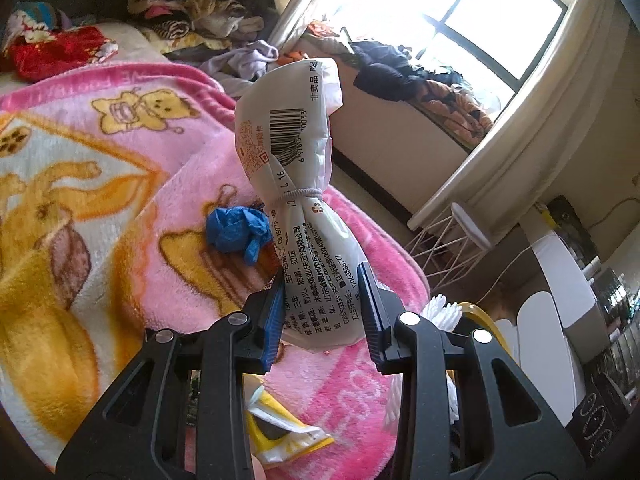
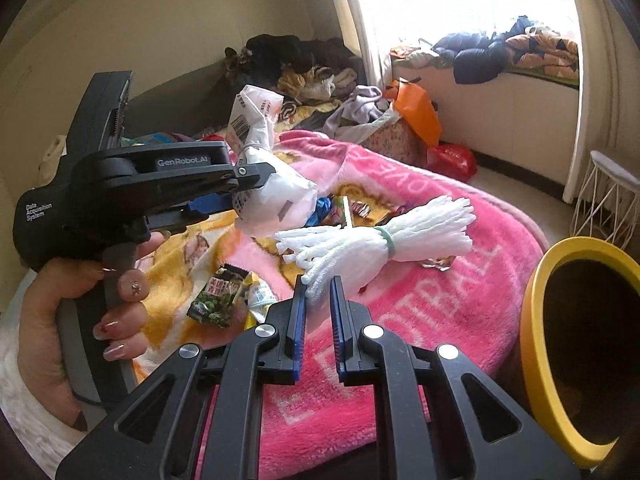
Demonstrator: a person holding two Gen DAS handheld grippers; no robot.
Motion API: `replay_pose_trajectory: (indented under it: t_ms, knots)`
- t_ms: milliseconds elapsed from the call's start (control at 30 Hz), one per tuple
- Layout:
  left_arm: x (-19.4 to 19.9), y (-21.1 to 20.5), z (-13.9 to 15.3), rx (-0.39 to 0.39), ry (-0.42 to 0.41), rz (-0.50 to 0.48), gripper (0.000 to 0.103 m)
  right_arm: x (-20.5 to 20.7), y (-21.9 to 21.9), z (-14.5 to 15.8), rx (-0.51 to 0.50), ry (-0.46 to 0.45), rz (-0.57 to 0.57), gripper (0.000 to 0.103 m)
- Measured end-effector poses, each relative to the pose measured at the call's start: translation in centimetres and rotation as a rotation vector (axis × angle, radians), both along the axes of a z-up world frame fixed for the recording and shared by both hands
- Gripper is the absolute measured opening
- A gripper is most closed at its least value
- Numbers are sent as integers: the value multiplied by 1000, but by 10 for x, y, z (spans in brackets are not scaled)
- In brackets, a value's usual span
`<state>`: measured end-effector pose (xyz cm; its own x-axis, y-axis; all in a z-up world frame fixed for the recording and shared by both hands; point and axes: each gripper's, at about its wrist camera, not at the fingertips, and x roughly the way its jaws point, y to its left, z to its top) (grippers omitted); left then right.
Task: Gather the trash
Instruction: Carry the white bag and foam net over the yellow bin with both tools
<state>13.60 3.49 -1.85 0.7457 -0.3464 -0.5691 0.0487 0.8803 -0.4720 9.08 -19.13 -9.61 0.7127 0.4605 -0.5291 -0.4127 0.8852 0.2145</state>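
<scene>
My left gripper [image 1: 324, 304] is shut on the lower end of a white tissue packet [image 1: 288, 152] with a barcode and an elastic band round its waist, held up above the pink blanket [image 1: 120, 184]. The right wrist view shows that same packet [image 2: 276, 196] in the left gripper [image 2: 256, 188], with a hand on its handle. My right gripper [image 2: 318, 300] is nearly closed, its tips pinching the end strands of a white foam-net bundle [image 2: 384, 240] tied with a green band. A yellow-rimmed bin [image 2: 536, 320] stands at the right.
On the blanket lie a crumpled blue glove [image 1: 236, 232], a yellow wrapper [image 1: 280, 436], a green-black snack wrapper [image 2: 216, 300] and small candy wrappers [image 2: 360, 210]. Clothes are piled at the back and on the sill. A white wire stool [image 2: 608, 192] stands by the window.
</scene>
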Motion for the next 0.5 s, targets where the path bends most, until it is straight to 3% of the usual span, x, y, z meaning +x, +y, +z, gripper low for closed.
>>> replay_pose_trajectory:
  t_ms: [500]
  knots:
    - [-6, -17, 10, 7, -35, -52, 27, -1, -29, 10, 19, -34, -74, 11]
